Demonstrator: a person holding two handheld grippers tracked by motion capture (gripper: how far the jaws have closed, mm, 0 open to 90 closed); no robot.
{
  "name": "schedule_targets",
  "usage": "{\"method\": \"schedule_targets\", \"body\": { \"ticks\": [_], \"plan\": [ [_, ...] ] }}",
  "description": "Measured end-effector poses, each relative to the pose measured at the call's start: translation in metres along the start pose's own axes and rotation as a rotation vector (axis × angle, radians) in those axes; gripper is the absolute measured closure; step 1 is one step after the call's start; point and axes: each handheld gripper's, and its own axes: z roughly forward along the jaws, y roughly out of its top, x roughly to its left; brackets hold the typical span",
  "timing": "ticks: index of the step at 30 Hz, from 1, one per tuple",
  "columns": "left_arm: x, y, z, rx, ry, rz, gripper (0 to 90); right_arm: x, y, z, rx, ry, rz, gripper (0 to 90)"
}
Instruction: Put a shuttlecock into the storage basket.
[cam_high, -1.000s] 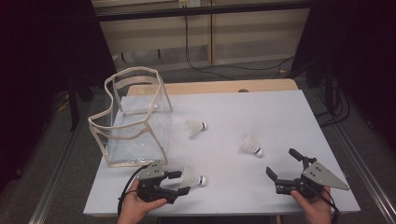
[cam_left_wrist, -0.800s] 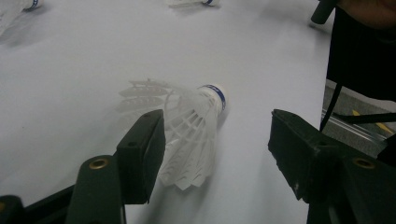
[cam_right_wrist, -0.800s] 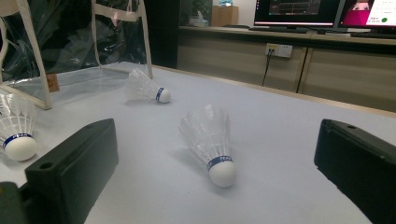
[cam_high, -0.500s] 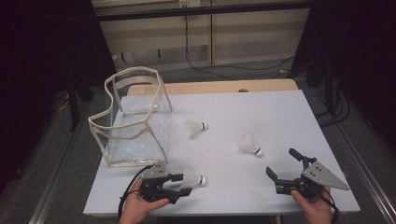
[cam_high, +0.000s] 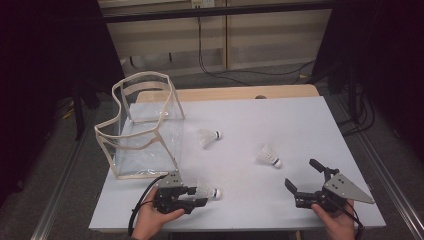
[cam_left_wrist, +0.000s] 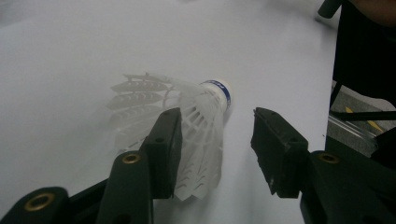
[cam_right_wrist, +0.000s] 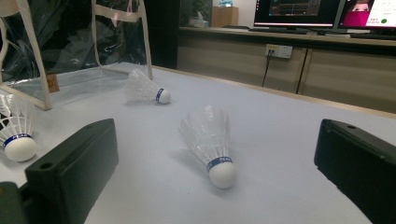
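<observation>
Near shuttlecock: I am seeing white feathers fanning from a white cork with a blue band; it is lying on its side at the front-left of the white table.
Its axis: in the high view its long axis is running left to right, cork pointing toward my right hand, skirt toward the left gripper.
Left gripper: I am holding its jaws parted around the skirt; one jaw is sitting against the feathers, the other standing clear beside the cork, nothing clamped.
Right gripper: I am keeping it spread wide, holding nothing, low over the front-right of the table.
Middle shuttlecock: lying beyond my right jaws, cork facing the camera.
Far shuttlecock: resting near the clear bag, cork pointing away from it.
</observation>
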Motion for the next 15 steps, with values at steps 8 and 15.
{"method": "schedule_targets", "body": {
  "ticks": [8,15],
  "plan": [
    [-0.0007,0.0025,0.0045,0.018,0.006,-0.003,60.2,-0.0004,0.0002,-0.0003,-0.001,-0.003,-0.001,0.0],
    [0.0000,0.0038,0.0063,0.025,0.008,-0.012,63.9,-0.0004,0.0000,-0.0002,0.000,-0.004,-0.002,0.0]
  ]
}}
